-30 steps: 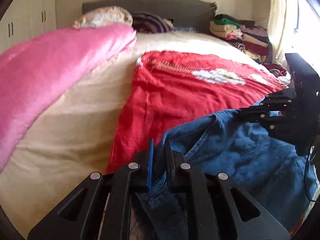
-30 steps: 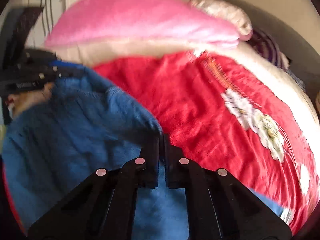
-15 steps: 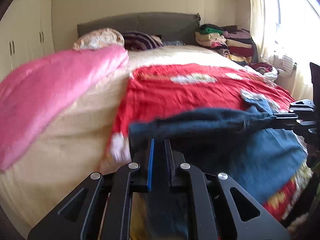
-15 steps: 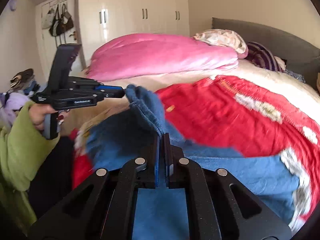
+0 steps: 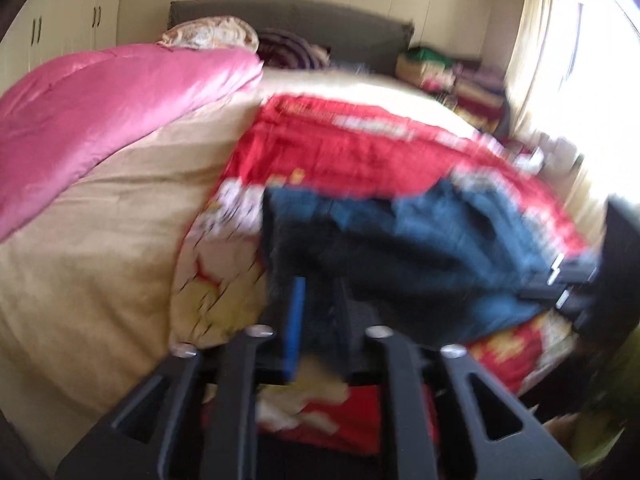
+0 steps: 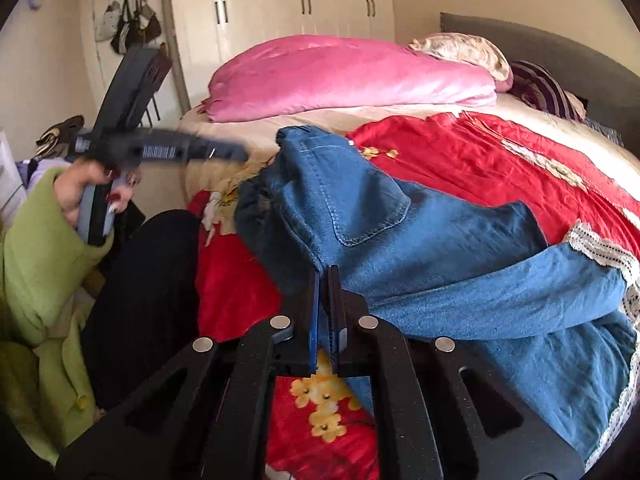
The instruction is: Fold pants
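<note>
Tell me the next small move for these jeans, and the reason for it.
Probably carry the lifted end forward and lower it onto the rest of the jeans. The right gripper is shut on denim; the left gripper looks parted and barely touching it. One end is raised and bunched above the red blanket, so the fold is unfinished.

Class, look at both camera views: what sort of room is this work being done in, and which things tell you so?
Almost certainly a home bedroom: a bed with a grey headboard, a pink duvet and pillows on it, and a built-in wardrobe with handbags hung beside it.

Pants (image 6: 420,240) on bedspread (image 6: 500,160)
</note>
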Tool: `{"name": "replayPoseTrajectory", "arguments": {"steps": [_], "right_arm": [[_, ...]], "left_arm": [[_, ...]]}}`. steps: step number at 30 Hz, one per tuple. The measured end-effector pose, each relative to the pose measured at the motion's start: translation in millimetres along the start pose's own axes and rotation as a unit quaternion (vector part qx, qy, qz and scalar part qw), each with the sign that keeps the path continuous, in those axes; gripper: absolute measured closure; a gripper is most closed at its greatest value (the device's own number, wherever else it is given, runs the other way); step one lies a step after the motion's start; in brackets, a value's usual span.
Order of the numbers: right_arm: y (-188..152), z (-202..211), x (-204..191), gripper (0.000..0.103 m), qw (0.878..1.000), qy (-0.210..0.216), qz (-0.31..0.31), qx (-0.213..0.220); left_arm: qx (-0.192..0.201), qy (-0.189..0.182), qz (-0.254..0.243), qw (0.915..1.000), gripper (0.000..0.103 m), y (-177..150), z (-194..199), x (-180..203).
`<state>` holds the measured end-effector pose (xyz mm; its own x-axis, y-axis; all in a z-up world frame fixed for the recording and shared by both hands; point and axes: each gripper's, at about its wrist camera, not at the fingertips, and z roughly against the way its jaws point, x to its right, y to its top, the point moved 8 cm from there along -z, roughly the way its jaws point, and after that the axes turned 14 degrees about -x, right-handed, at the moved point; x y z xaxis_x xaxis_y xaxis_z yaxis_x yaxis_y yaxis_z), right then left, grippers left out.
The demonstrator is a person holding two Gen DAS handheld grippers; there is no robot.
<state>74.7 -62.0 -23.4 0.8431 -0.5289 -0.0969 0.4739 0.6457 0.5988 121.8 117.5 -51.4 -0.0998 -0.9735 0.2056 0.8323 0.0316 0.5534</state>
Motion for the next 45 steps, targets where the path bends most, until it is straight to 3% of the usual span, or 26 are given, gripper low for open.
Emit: {"name": "replayPoseTrajectory", "arguments": {"steps": [2, 4, 6, 7, 8, 9, 10, 11, 14, 17, 19, 20, 21, 23, 25, 27, 30, 33, 34, 38, 44, 45], "right_arm": [[-4, -2, 0, 0.102, 1.0, 0.001, -0.005, -0.005], [-10, -5, 1, 0.102, 1.0, 0.0, -0.011, -0.011], [-15, -10, 0, 0.102, 1.0, -0.005, -0.011, -0.018], [-17, -13, -1, 0.102, 1.0, -0.005, -0.011, -0.02], [-17, -14, -2, 0.102, 1.0, -0.006, -0.011, -0.021], [-18, -15, -2, 0.102, 1.0, -0.009, -0.011, -0.022], [-18, -15, -3, 0.101, 1.0, -0.009, -0.011, -0.022], [-19, -13, -5, 0.101, 1.0, -0.008, -0.01, -0.021], [-18, -7, -11, 0.1, 1.0, -0.012, 0.003, -0.016], [-23, -17, -9, 0.1, 0.999, -0.013, 0.0, -0.033], [-29, -28, -6, 0.099, 0.999, -0.005, -0.011, -0.048], [-31, -31, -5, 0.097, 0.998, -0.001, -0.017, -0.053], [-32, -31, -4, 0.094, 0.998, 0.011, -0.025, -0.056], [-27, -17, -7, 0.089, 0.998, 0.033, -0.031, -0.042], [-19, 1, -10, 0.082, 0.999, 0.042, -0.027, -0.012], [-10, 15, -6, 0.075, 0.999, 0.034, -0.034, 0.016], [-11, -2, 6, 0.075, 0.998, 0.017, -0.065, -0.008], [-31, -40, 20, 0.075, 0.991, -0.006, -0.105, -0.084], [-34, -44, 22, 0.075, 0.989, -0.005, -0.114, -0.091], [-31, -39, 25, 0.072, 0.99, 0.011, -0.119, -0.074], [-25, -8, 42, 0.06, 0.989, 0.02, -0.143, -0.026], [-26, -2, 47, 0.059, 0.988, 0.019, -0.15, -0.019]], "left_arm": [[0.001, -0.033, 0.042, 0.9986, 0.052, 13, -5, -7], [0.005, -0.055, 0.065, 0.9964, 0.047, 24, -12, -11], [0.002, -0.044, 0.1, 0.994, 0.034, 33, -25, -23], [-0.004, -0.051, 0.112, 0.9924, 0.034, 36, -32, -26], [-0.014, -0.064, 0.127, 0.9897, 0.042, 37, -40, -28], [-0.015, -0.069, 0.129, 0.9891, 0.073, 38, -42, -25], [-0.01, -0.068, 0.119, 0.9905, 0.092, 38, -40, -20], [-0.004, -0.056, 0.11, 0.9924, 0.096, 37, -36, -16], [-0.001, -0.036, 0.091, 0.9952, 0.096, 27, -24, -10], [-0.025, -0.009, 0.08, 0.9964, 0.095, 5, -24, -14], [-0.044, -0.002, 0.092, 0.9948, 0.093, -8, -31, -23], [-0.044, 0.002, 0.105, 0.9935, 0.086, -11, -33, -30], [-0.041, 0.004, 0.114, 0.9927, 0.079, -11, -32, -35], [-0.025, 0.02, 0.123, 0.9918, 0.073, -9, -21, -39], [0.004, 0.056, 0.112, 0.9922, 0.073, -2, 3, -36], [0.039, 0.069, 0.087, 0.9931, 0.07, 10, 23, -20], [0.043, 0.043, 0.044, 0.9972, 0.07, 21, 21, 18], [-0.003, 0.023, 0.003, 0.9997, 0.07, 17, -17, 51], [-0.022, 0.025, -0.002, 0.9994, 0.07, 13, -34, 56], [-0.077, 0.029, 0.009, 0.9966, 0.067, -3, -83, 55], [-0.064, 0.008, 0.025, 0.9976, 0.066, -4, -83, 47], [-0.055, 0.007, 0.028, 0.9981, 0.06, -3, -74, 47]]}}
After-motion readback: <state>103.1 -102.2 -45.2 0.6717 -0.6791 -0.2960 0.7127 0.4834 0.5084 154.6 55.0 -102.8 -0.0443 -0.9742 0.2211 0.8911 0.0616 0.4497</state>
